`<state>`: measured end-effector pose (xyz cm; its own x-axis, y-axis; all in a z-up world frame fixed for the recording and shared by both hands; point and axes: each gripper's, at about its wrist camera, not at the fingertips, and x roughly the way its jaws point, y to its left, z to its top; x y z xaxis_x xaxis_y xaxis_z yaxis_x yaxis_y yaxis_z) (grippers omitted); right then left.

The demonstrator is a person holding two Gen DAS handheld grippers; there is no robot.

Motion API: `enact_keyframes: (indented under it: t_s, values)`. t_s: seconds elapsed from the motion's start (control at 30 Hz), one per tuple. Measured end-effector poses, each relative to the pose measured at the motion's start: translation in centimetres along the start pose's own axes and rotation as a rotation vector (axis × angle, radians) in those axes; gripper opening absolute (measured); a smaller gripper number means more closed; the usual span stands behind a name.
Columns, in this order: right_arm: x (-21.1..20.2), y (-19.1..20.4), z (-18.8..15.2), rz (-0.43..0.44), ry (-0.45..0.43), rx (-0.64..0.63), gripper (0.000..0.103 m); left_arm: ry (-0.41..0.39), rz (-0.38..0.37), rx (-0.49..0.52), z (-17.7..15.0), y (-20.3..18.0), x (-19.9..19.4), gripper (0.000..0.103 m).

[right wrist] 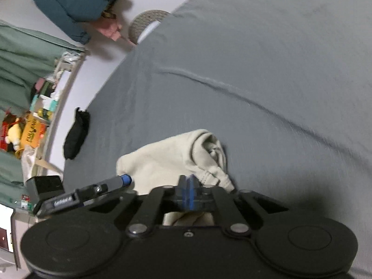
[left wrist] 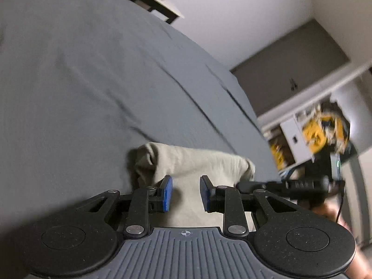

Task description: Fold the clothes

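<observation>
Item one, the pale beige garment (left wrist: pixel 197 162): we find it bunched and partly folded on the grey bed sheet (left wrist: pixel 81 69), near the sheet's close edge; our left gripper (left wrist: pixel 186 193) hangs just over the garment, its blue pads spread apart and holding nothing; our right gripper (right wrist: pixel 187 193) sits at the garment's near hem, pads pressed together, though we cannot tell whether cloth is caught between them; a black pouch (right wrist: pixel 76 134) lies well apart from the garment at the sheet's border.
</observation>
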<state>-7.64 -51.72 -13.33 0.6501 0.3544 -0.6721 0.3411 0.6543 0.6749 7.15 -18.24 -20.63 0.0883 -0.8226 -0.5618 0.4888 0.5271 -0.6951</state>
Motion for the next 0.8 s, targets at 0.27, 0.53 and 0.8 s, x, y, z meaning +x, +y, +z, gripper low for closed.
enact_keyframes:
  t_s: [0.27,0.53,0.8]
  values:
    - [-2.2,3.2,-1.9,-0.163,-0.108,-0.184,0.07,0.002,0.131,0.08,-0.5,-1.0,-1.8,0.028]
    - [0.4,3.2,-3.6,-0.244,-0.144,-0.152,0.07,0.013,0.197,0.114,-0.4,-1.1,-0.9,0.028]
    - [-1.5,7.9,-4.7,-0.207,-0.364,-0.324,0.069,-0.211,-0.01,0.105,1.2,-2.0,-2.2,0.029]
